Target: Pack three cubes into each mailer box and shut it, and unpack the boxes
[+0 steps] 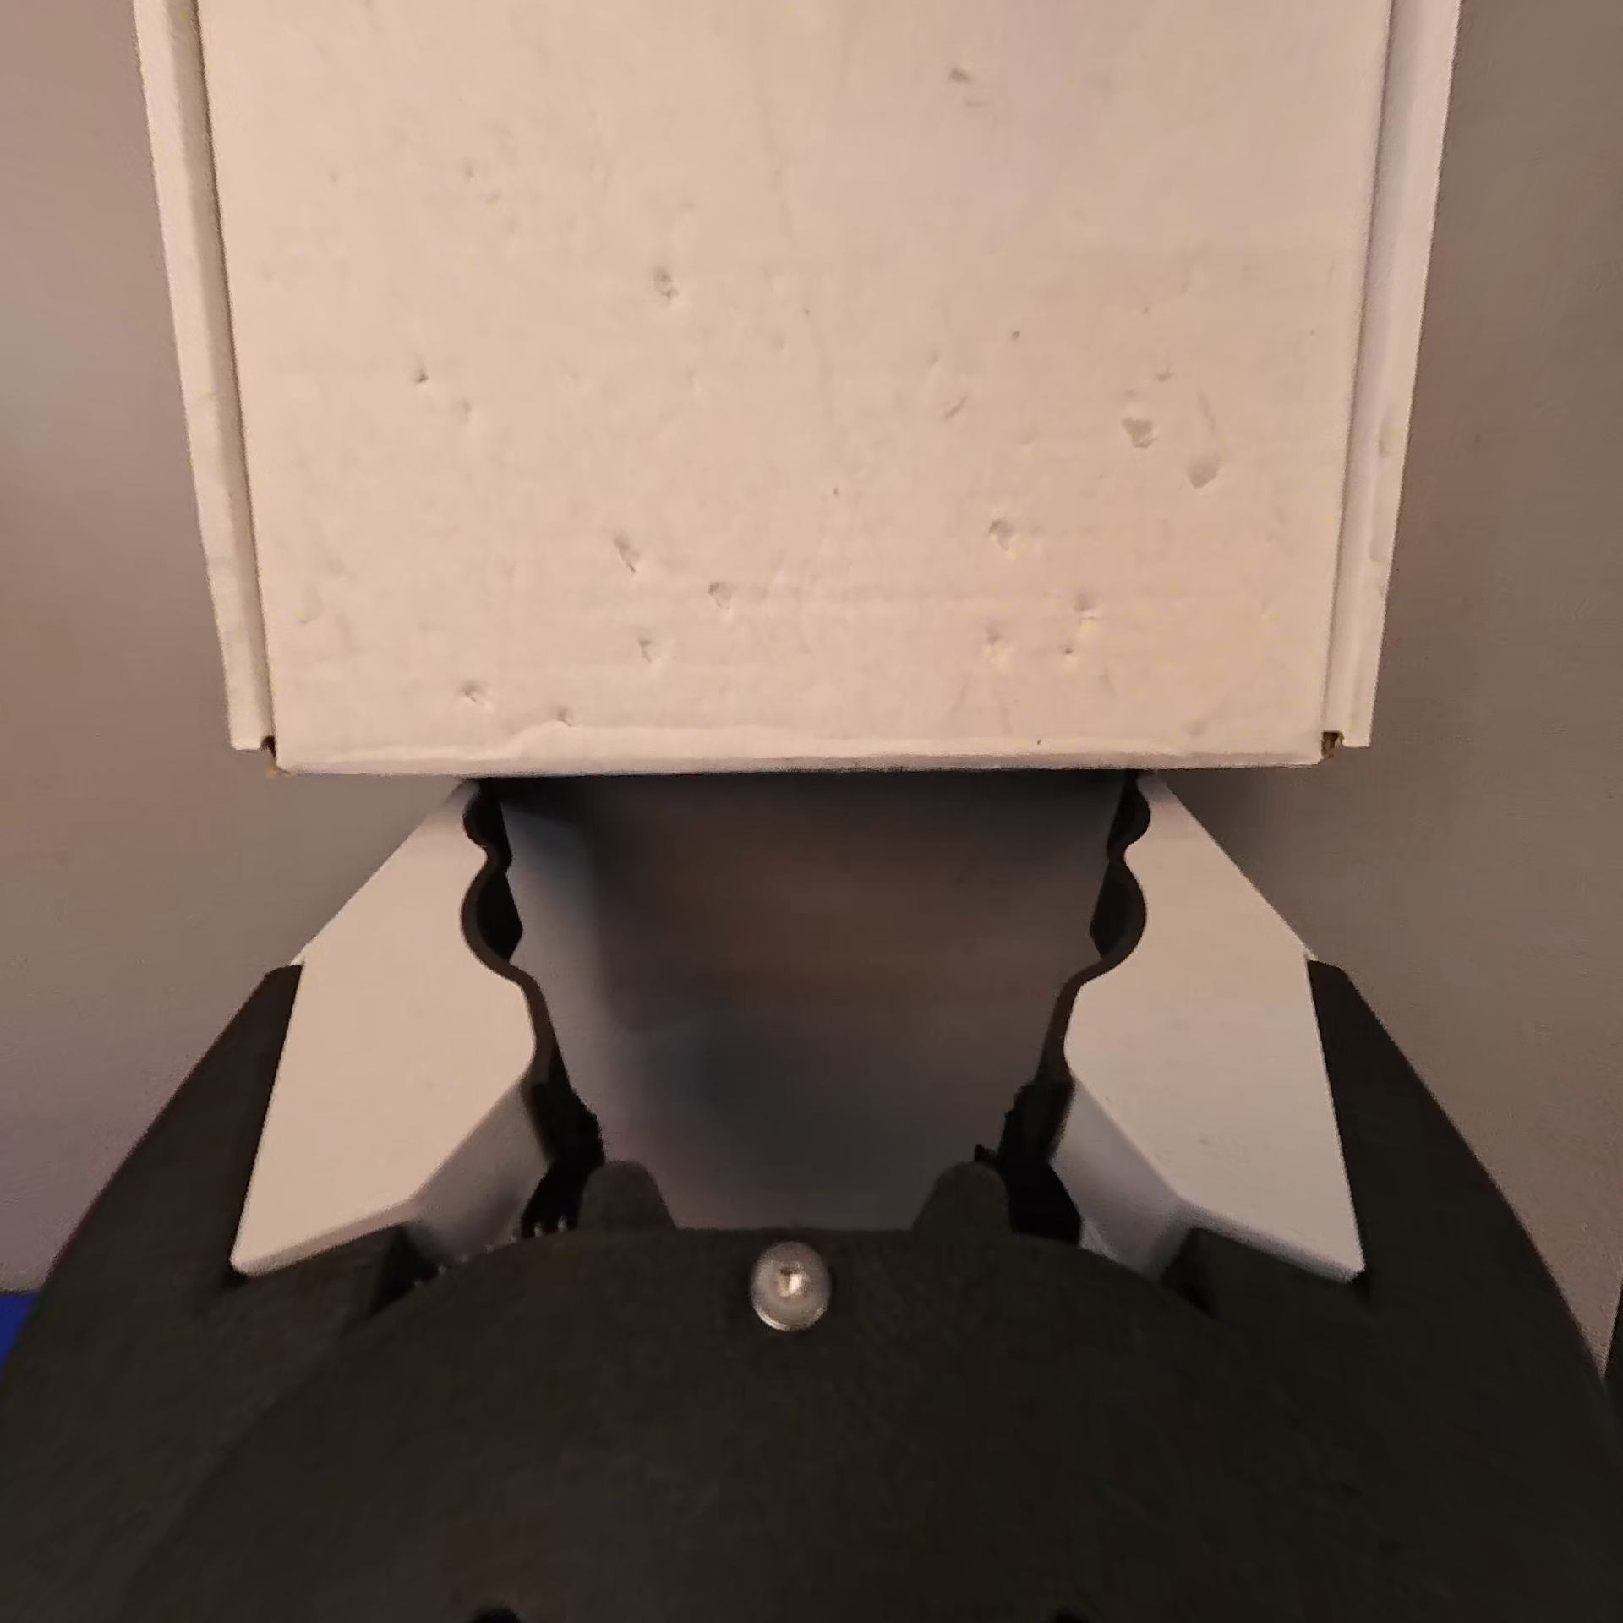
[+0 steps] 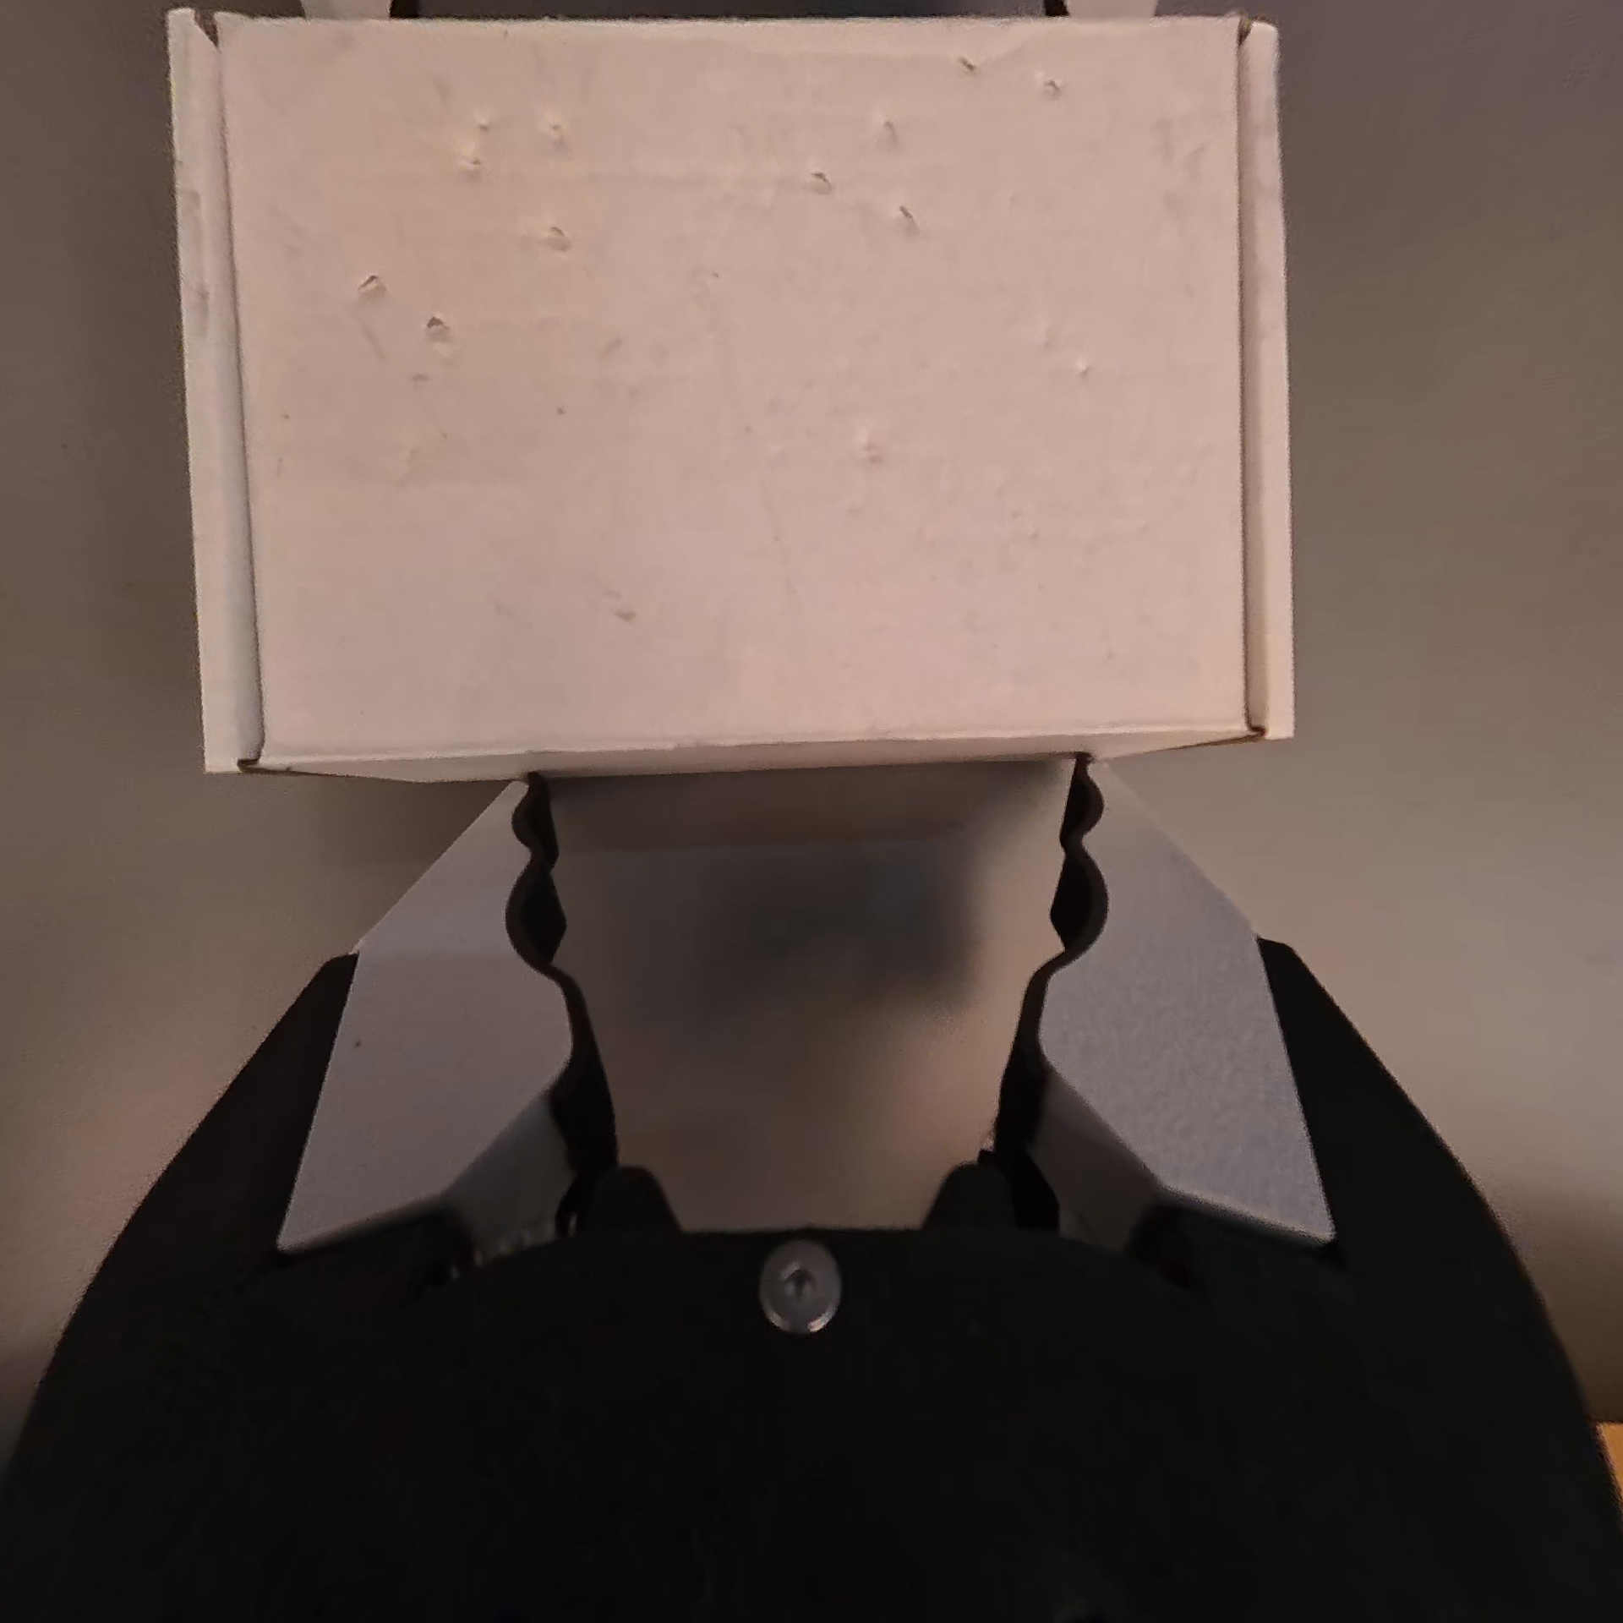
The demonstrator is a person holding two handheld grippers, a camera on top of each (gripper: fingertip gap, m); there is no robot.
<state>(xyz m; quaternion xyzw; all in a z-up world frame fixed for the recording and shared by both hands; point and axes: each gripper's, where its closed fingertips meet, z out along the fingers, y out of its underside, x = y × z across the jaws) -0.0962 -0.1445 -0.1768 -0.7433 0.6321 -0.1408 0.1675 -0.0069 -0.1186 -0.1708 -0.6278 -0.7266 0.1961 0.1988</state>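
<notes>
A white mailer box (image 1: pixel 790 351) with a dented top fills the upper part of the left wrist view. Its lid is shut. My left gripper (image 1: pixel 808 790) is open, its fingertips wide apart right at the box's near edge. In the right wrist view a shut white mailer box (image 2: pixel 729 395) lies straight ahead. My right gripper (image 2: pixel 808 777) is open, its fingertips at that box's near edge. I cannot tell whether the fingertips touch the boxes. No cubes are in view.
The boxes rest on a plain grey surface (image 1: pixel 79 527). White parts that look like another gripper's fingers (image 2: pixel 1111 7) peek over the box's far edge in the right wrist view. A blue patch (image 1: pixel 13 1309) shows at the left edge. Some 11 cm of space lies between my two pairs of fingers.
</notes>
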